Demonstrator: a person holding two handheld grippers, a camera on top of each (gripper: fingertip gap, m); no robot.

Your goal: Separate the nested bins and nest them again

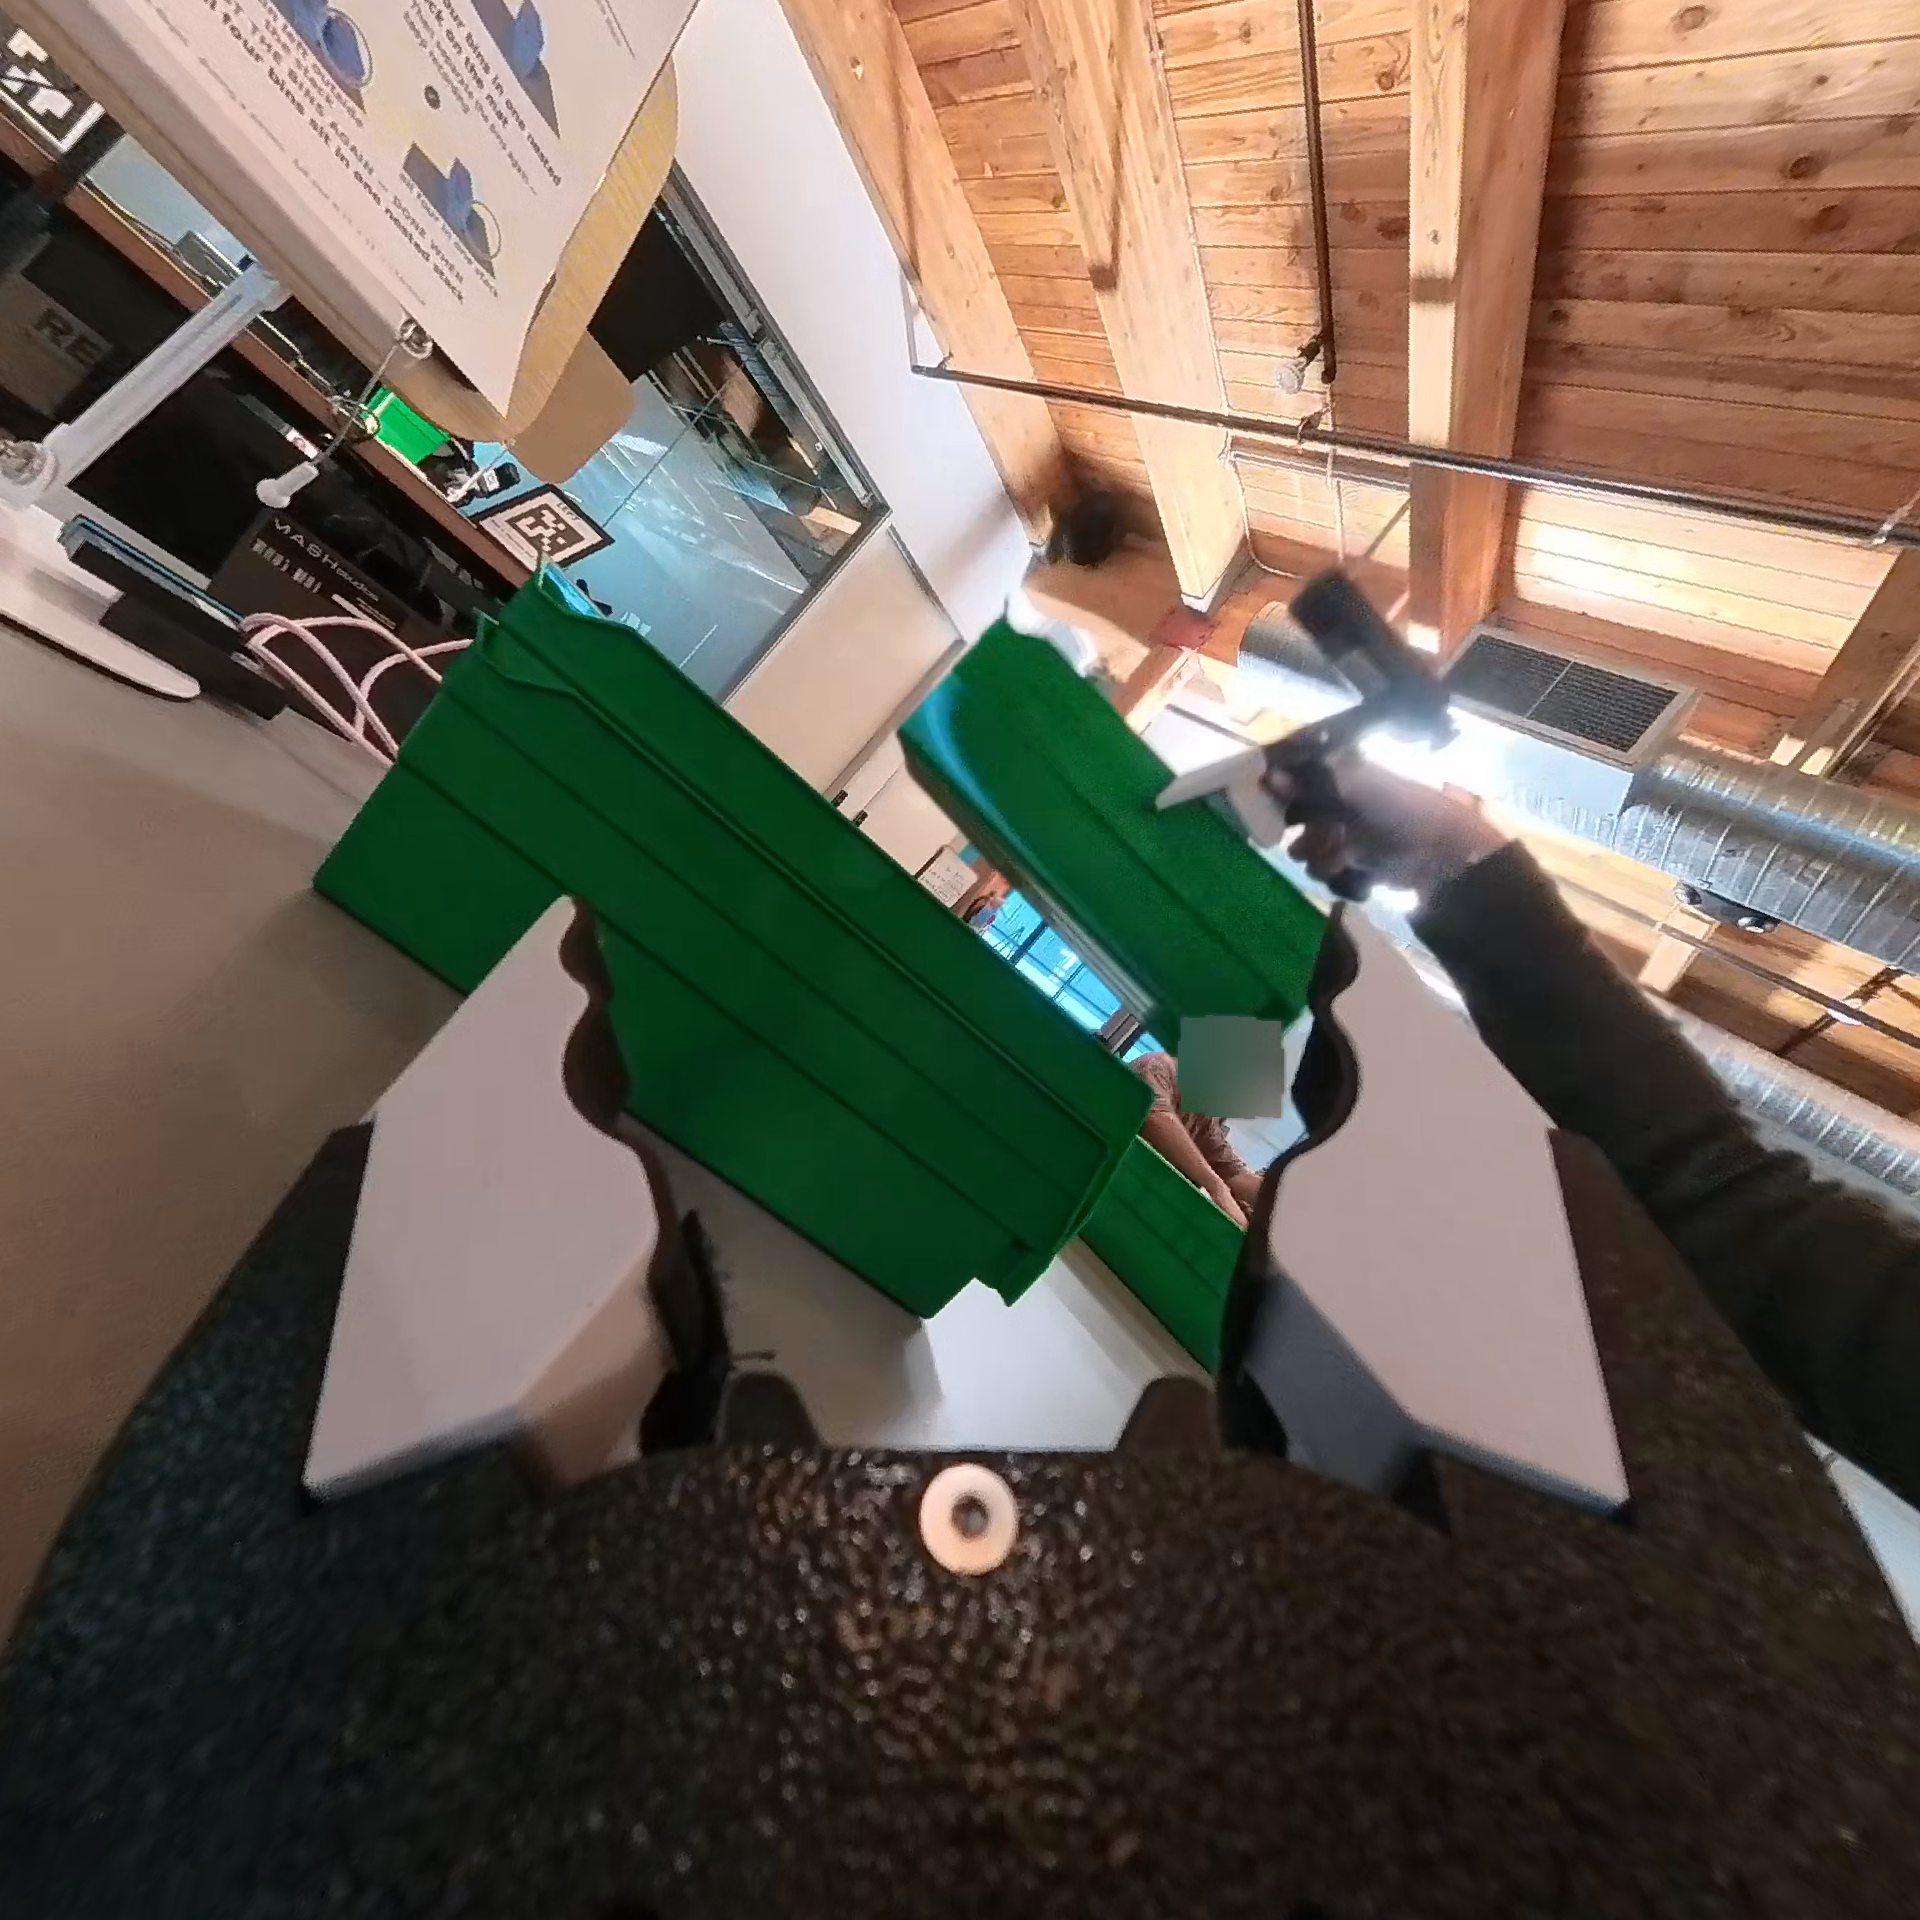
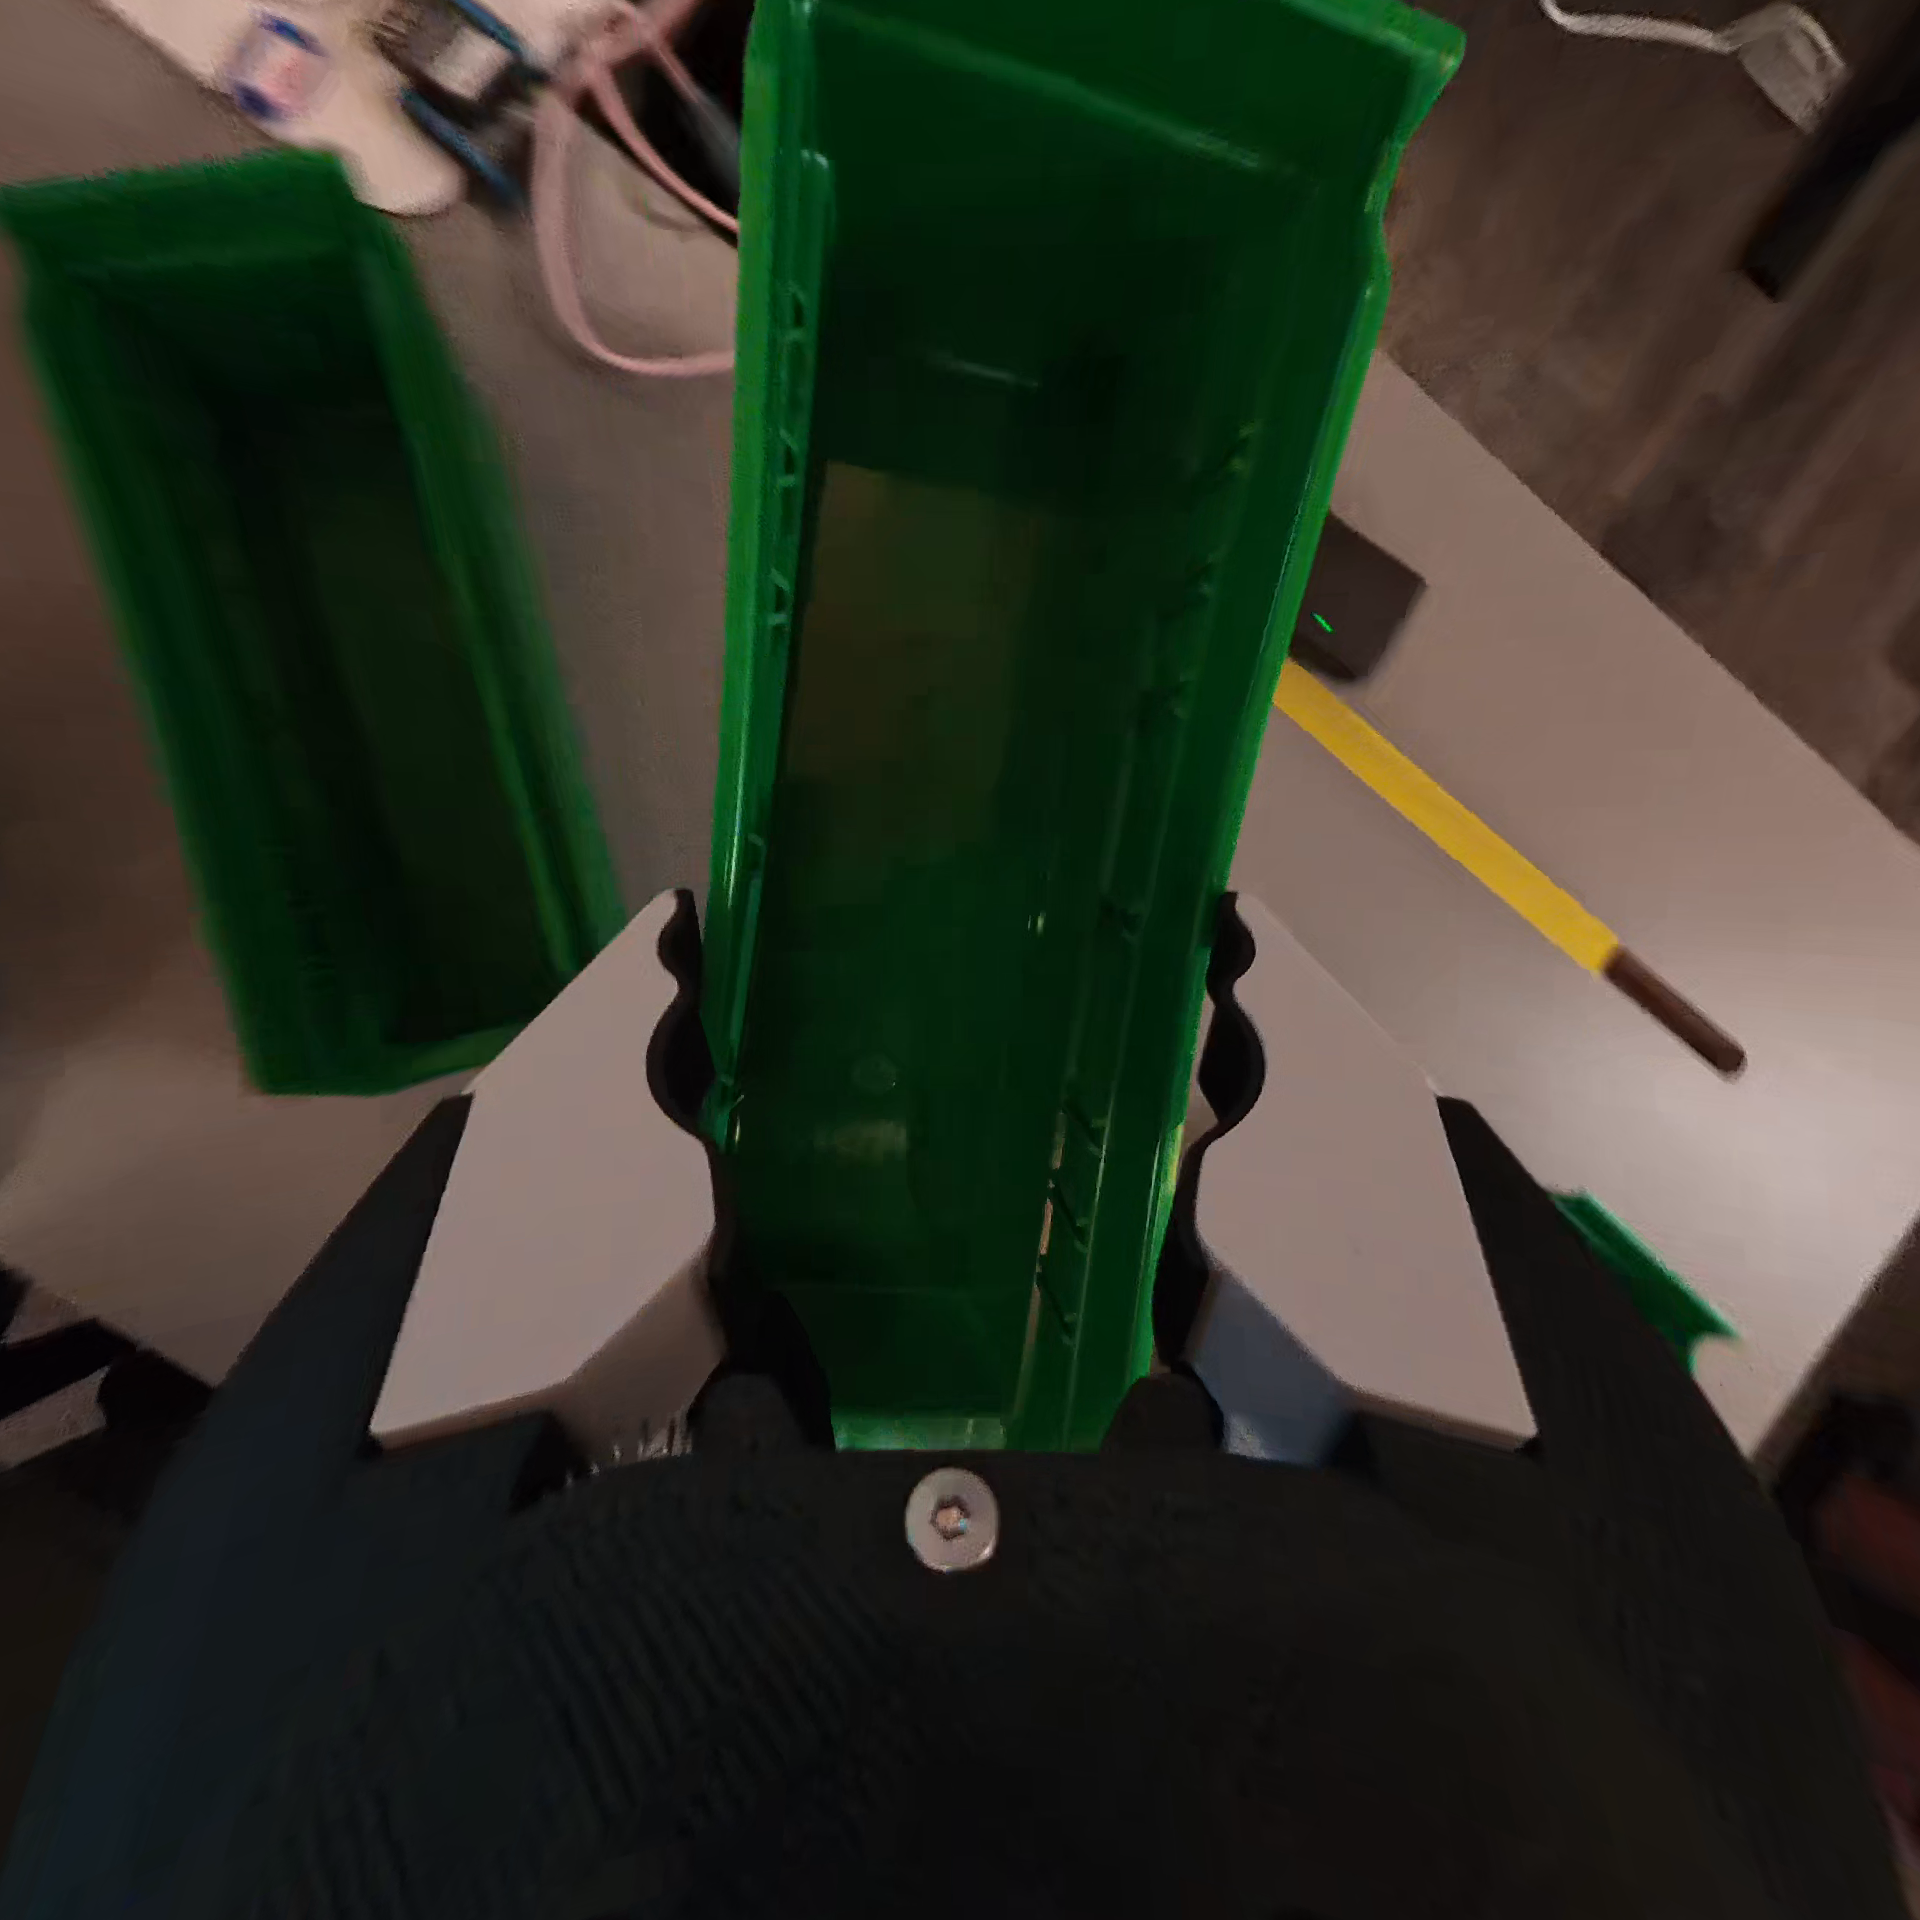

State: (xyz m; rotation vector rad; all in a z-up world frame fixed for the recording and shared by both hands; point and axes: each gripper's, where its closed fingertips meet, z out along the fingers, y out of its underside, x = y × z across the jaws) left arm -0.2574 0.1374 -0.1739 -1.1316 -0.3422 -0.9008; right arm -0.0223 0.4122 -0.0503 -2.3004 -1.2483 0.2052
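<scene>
A stack of nested green bins stands on the grey table. Its near end lies between the fingers of my left gripper, which is wide open and grips nothing. My right gripper is shut on a single green bin, with one finger on each long wall, and holds it in the air, open side toward the camera. In the left wrist view this bin hangs above and to the right of the stack, held by the right gripper. Another green bin stands on the table to the left.
A yellow-handled stick and a small black box lie on the table to the right, close to its edge. Pink cables lie behind the bins. A corner of another green bin shows at the right. A printed sheet on cardboard stands behind the stack.
</scene>
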